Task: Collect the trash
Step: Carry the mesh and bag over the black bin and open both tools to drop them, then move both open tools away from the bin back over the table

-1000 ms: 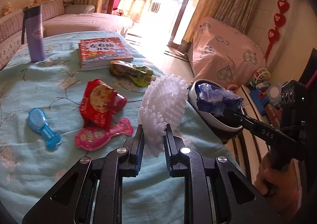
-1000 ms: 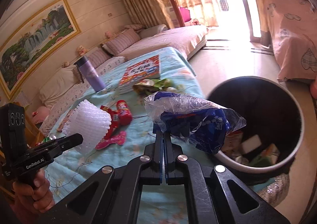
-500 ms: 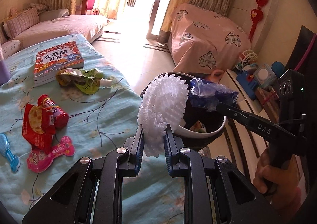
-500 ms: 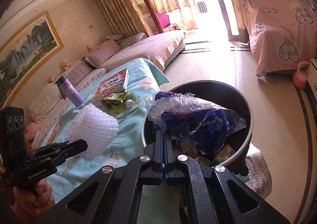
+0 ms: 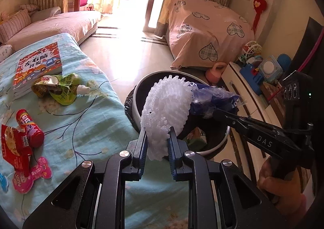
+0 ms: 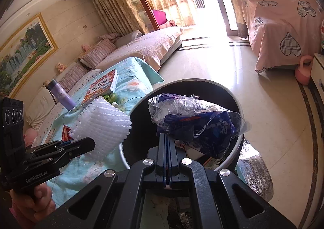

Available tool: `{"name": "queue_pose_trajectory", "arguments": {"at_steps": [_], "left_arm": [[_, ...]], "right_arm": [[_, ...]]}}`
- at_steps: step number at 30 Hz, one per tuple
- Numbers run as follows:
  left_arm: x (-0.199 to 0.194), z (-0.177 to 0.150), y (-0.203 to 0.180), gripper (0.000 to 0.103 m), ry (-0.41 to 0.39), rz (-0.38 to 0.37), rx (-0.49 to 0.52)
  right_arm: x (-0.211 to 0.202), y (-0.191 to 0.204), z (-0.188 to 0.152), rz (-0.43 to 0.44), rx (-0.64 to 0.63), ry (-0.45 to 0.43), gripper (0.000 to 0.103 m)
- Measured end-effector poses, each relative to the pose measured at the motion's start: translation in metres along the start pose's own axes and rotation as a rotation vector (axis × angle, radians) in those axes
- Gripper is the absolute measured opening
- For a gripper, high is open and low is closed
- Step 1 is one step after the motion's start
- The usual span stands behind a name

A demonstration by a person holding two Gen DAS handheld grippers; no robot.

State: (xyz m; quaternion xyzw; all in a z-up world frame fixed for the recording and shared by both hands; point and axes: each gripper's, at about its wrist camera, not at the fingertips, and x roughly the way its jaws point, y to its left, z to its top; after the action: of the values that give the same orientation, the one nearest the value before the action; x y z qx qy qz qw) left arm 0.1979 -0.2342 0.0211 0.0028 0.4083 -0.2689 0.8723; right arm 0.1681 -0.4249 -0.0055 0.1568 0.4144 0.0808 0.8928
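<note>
Your left gripper (image 5: pixel 155 137) is clamped on the white foam net sleeve (image 5: pixel 166 105), with the blue pads pressing its lower end from both sides. The sleeve's long axis runs up and away from the fingers, tilted toward the right, and its frilled open end points at the trash bin (image 5: pixel 139 89). In the right wrist view the same sleeve (image 6: pixel 101 125) lies with its long axis roughly level, its outer end at the bin's left rim and its body over the table edge.

Your right gripper (image 6: pixel 167 140) is closed tight on the blue plastic bag (image 6: pixel 198 121); its fingers meet with no visible gap and pinch the bag's lower left edge. The crumpled bag extends to the right from the fingers, its long axis near horizontal, above the bin's open mouth (image 6: pixel 241 111). In the left wrist view the bag (image 5: pixel 212 99) touches the right side of the sleeve, above the bin.

The bin stands on the floor just beside the table, which is covered by a light blue floral cloth (image 5: pixel 91 119). Paper and packaging scraps lie at the bottom of the bin.

On the cloth lie:
- a green spouted pouch (image 5: pixel 58 89), spout pointing right, just in front of a children's book (image 5: pixel 38 67);
- a small red can (image 5: pixel 30 127) on its side, touching a red snack wrapper (image 5: pixel 14 148);
- a pink bone-shaped packet (image 5: pixel 32 176) near the wrapper.

A purple bottle (image 6: pixel 60 95) stands upright beyond the book.
</note>
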Motion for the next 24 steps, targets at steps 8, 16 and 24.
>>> {"name": "queue_pose_trajectory", "arguments": {"at_steps": [8, 16, 24], "left_arm": [[0.019, 0.009, -0.013, 0.019, 0.031, -0.004, 0.014], [0.028, 0.007, -0.011, 0.041, 0.06, -0.004, -0.005], [0.01, -0.01, 0.001, 0.062, 0.041, 0.016, -0.041]], "right_arm": [[0.016, -0.011, 0.006, 0.005, 0.014, 0.036, 0.001], [0.026, -0.026, 0.006, 0.025, 0.052, 0.081, 0.008], [0.011, -0.034, -0.002, 0.039, 0.105, 0.045, 0.057]]}}
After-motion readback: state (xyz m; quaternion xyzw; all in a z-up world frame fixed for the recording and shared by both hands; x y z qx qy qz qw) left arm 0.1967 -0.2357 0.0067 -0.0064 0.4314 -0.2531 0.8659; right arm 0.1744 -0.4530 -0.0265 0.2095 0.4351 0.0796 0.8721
